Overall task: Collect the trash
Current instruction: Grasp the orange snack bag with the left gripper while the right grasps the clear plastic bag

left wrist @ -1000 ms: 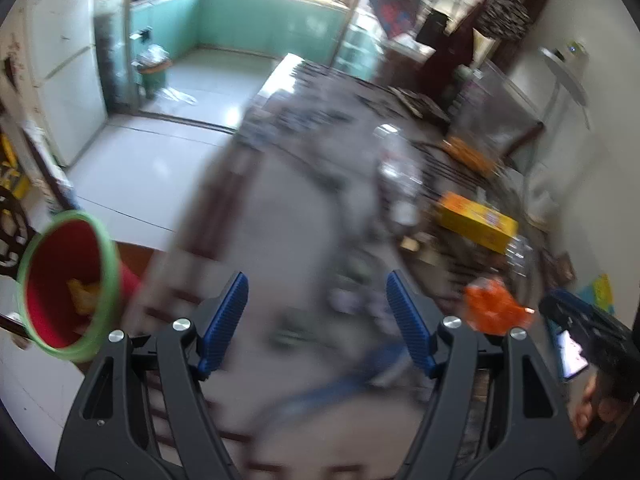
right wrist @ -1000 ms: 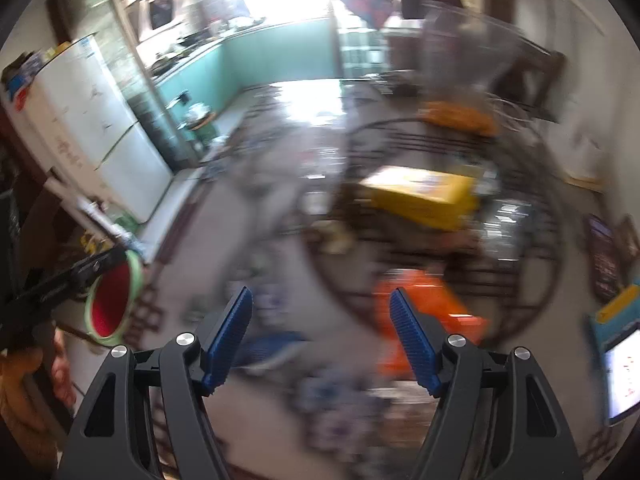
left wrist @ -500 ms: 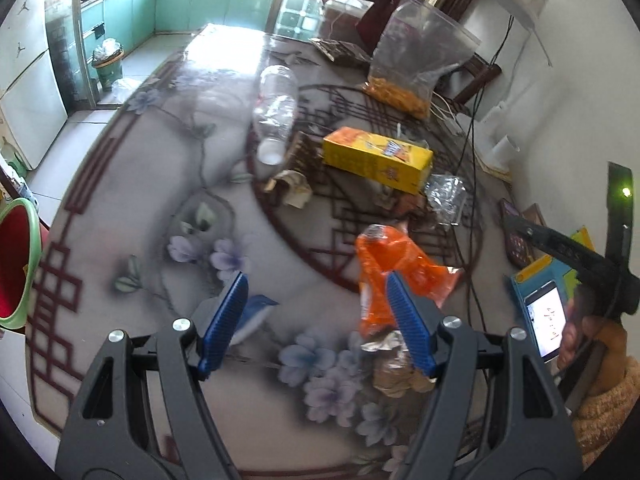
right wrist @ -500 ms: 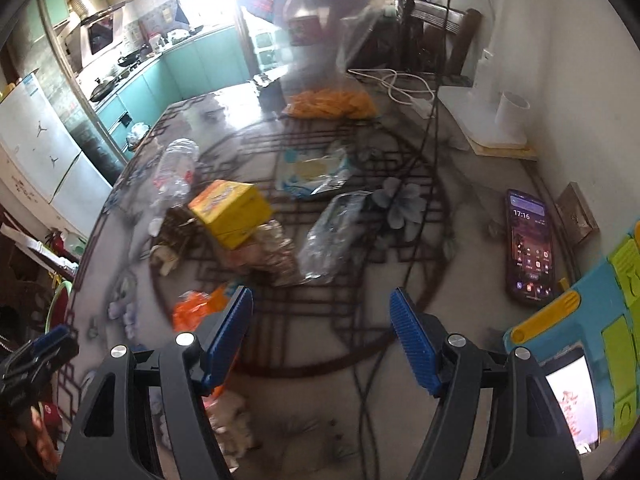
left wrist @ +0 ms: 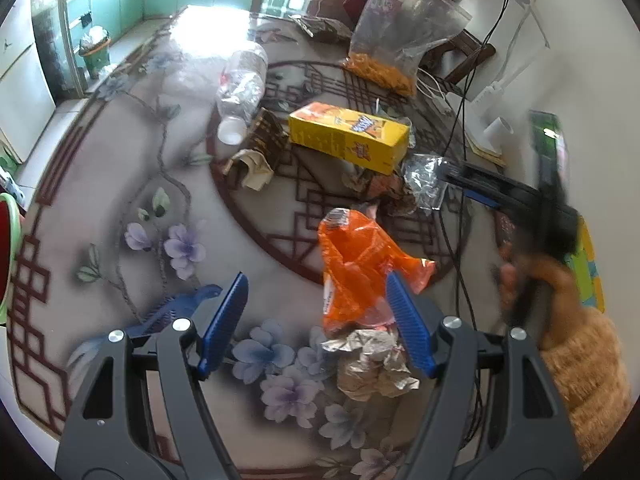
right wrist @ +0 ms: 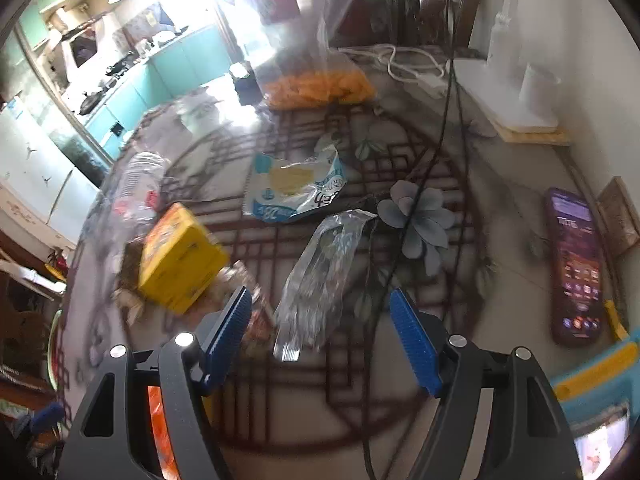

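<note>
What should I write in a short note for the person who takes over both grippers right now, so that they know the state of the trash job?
Left gripper: open, empty, just above the crumpled orange plastic wrapper.
Right gripper: open, empty, over the clear crinkled plastic bag.
Still on the table: yellow cardboard box, empty clear plastic bottle, blue-white torn packet, crumpled silver foil wad.
Done: nothing held yet.
Left: pick up every piece.
</note>
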Available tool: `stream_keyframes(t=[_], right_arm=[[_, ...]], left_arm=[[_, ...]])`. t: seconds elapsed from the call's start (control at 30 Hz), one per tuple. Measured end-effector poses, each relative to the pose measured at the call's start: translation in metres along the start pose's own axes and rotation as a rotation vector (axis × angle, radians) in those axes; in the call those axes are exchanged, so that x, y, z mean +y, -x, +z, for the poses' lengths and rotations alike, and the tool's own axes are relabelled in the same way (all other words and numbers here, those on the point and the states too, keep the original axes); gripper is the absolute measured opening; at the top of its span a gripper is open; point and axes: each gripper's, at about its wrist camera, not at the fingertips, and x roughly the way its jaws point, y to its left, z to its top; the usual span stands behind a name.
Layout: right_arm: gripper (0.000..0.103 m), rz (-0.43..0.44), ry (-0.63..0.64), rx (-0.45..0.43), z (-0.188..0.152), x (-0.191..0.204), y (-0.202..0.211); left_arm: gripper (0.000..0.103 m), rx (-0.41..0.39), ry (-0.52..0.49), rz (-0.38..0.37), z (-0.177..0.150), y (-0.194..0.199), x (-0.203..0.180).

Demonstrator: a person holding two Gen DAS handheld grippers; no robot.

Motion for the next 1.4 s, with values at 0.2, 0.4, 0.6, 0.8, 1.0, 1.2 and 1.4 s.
stream_keyframes(t=[0.2,0.4,0.6,0.8,1.0,1.2,1.4], right_arm=[[0.030,0.007,-0.035,0.092,0.002,-0.005,-0.038],[0.027,0.061,-0.041,0.015,-0.002,-0.012,0.001],[0.027,0.078,-0.021,-0.036,-0.019,-0.012,0.044],[0.027,0.064,-0.018,-0.022,-0.038,-0.014,0.055],[0.027,0.073,-0.027,-0.036,-0.046,-0.017,0.068],[0.028,0.081,-0.023,-0.040,-0.049,-0.012,0.072],[0.028,0.091,0.008,-0.058,-0.050,0.005,0.081]], left_arm=[[0.069,0.046,0.010,-0.017,0.001,-0.013,-0.003],[0.069,0.080,0.023,-0.057,0.009,-0.031,-0.009],[0.069,0.150,0.066,-0.139,0.021,-0.071,-0.025],[0.069,0.172,0.098,-0.157,0.027,-0.097,-0.034],[0.069,0.219,0.109,-0.127,0.023,-0.114,-0.037],[0.065,0.206,0.065,-0.096,0.021,-0.117,-0.041],[0.052,0.177,0.028,-0.086,0.023,-0.109,-0.037]])
